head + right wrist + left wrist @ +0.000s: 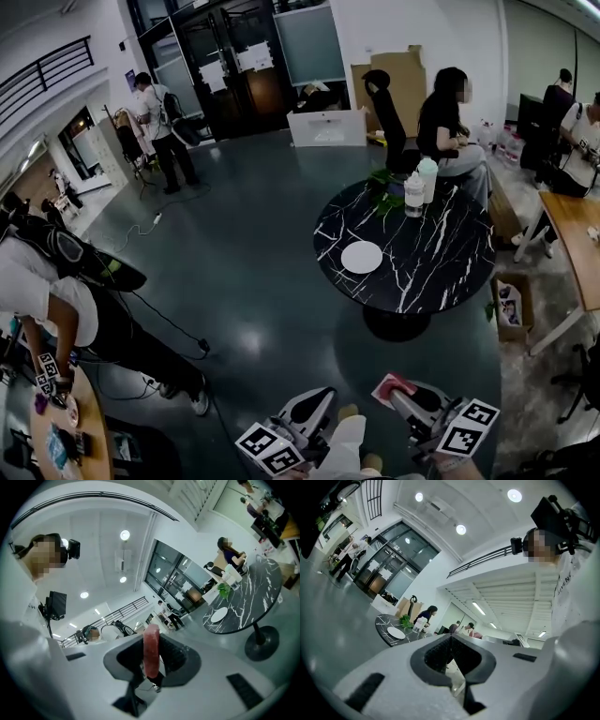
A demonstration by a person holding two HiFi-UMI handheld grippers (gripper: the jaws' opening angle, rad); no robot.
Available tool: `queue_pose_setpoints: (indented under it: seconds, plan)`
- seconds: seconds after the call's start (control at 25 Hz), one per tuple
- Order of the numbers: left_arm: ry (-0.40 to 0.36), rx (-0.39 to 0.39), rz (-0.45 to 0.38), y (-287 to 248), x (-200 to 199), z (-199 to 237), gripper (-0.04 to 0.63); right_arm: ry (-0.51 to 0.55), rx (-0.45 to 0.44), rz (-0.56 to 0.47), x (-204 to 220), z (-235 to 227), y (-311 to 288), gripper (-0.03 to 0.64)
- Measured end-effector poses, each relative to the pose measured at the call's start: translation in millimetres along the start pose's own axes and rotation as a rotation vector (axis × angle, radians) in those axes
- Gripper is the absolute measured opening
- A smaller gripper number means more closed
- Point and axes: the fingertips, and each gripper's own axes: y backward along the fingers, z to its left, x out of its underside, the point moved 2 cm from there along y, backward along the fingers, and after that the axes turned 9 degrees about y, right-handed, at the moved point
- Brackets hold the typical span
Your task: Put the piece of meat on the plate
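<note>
A white plate lies on a round black marble table some way ahead of me. In the left gripper view the plate is small and far; in the right gripper view the plate sits at the right. My right gripper is shut on a pink-red piece of meat, which stands upright between the pads; the meat shows at the jaw tips. My left gripper is beside it, its jaws together with nothing in them. Both are held level, well short of the table.
Bottles and a green plant stand at the table's far edge, where a person sits. A cardboard box lies right of the table, beside a wooden desk. Another person bends at the left.
</note>
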Motion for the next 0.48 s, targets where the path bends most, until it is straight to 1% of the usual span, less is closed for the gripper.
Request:
queue_pose_setpoints:
  seconds: [0.12,0.28,0.36,0.48]
  plan:
    - [0.007,0.014,0.014,-20.8,-4.0,14.9,0.009,-0.014,0.024,0.004,-3.9,-20.0,-10.6,0.089]
    - [0.028,0.039,0.020,-58.2,-15.3,46.2,0.009,-0.008,0.040,0.003,-19.6,-52.7,-39.6,0.089]
    - [0.035,0.045,0.020,-76.4,-24.3,63.4,0.009,0.000,0.044,0.008,-28.5,-67.6,-55.7,0.089]
    - [0.024,0.056,0.005,-105.3,-45.9,89.7,0.009,0.020,0.055,0.008,-44.7,-94.0,-85.0,0.089]
